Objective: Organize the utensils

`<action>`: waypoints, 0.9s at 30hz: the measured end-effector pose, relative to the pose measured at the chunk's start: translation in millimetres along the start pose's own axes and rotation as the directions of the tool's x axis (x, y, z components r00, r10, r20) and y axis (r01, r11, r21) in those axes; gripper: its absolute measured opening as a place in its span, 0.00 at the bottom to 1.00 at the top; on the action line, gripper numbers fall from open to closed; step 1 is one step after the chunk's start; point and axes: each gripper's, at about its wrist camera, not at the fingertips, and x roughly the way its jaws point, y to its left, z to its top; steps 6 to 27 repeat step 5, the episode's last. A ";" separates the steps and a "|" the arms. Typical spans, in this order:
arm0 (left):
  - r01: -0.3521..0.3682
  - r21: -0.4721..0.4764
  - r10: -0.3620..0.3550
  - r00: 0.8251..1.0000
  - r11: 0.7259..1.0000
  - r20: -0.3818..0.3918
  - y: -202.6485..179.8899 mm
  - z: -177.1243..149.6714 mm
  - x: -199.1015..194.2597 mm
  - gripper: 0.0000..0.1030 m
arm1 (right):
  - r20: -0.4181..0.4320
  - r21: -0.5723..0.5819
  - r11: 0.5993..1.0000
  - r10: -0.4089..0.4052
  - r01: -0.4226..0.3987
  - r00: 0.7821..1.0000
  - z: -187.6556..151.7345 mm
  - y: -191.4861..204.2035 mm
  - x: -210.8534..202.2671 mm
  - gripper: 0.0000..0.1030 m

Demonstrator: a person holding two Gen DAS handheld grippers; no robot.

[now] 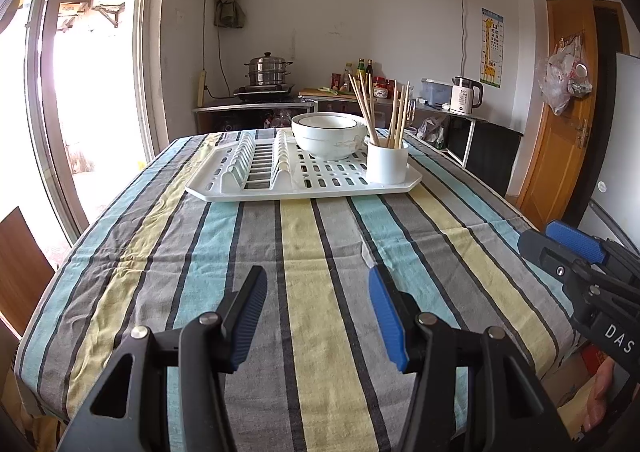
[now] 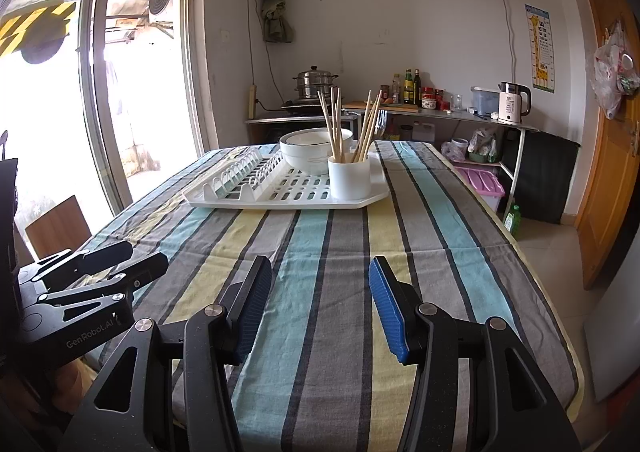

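Ahead of my left gripper [image 1: 316, 316] and right gripper [image 2: 320, 308], pale wooden chopsticks [image 2: 352, 128] stand upright in a white cylindrical holder [image 2: 349, 177] on the white slotted plastic drying rack [image 1: 256, 188], likely to drain beside the white ceramic bowl [image 1: 326, 136]. Both grippers hover apart and empty over the striped-cloth counter [image 1: 304, 252].

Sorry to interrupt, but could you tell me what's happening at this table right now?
A person holds two tongs over the striped tablecloth, both open and empty: the left tongs and the right tongs. Farther along the table, a white drying rack carries a bowl and a white cup of chopsticks. Nothing is being touched.
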 end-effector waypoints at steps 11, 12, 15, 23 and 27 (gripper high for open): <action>0.004 -0.014 -0.004 1.000 1.000 0.001 1.7 0.6 -0.6 0.54 | 0.001 -0.001 1.000 -0.002 0.002 1.000 -0.1 -0.6 -0.9 0.50; 0.004 -0.014 -0.004 1.000 1.000 0.001 1.7 0.6 -0.6 0.54 | 0.001 -0.001 1.000 -0.002 0.002 1.000 -0.1 -0.6 -0.9 0.50; 0.004 -0.014 -0.004 1.000 1.000 0.001 1.7 0.6 -0.6 0.54 | 0.001 -0.001 1.000 -0.002 0.002 1.000 -0.1 -0.6 -0.9 0.50; 0.004 -0.014 -0.004 1.000 1.000 0.001 1.7 0.6 -0.6 0.54 | 0.001 -0.001 1.000 -0.002 0.002 1.000 -0.1 -0.6 -0.9 0.50; 0.004 -0.014 -0.004 1.000 1.000 0.001 1.7 0.6 -0.6 0.54 | 0.001 -0.001 1.000 -0.002 0.002 1.000 -0.1 -0.6 -0.9 0.50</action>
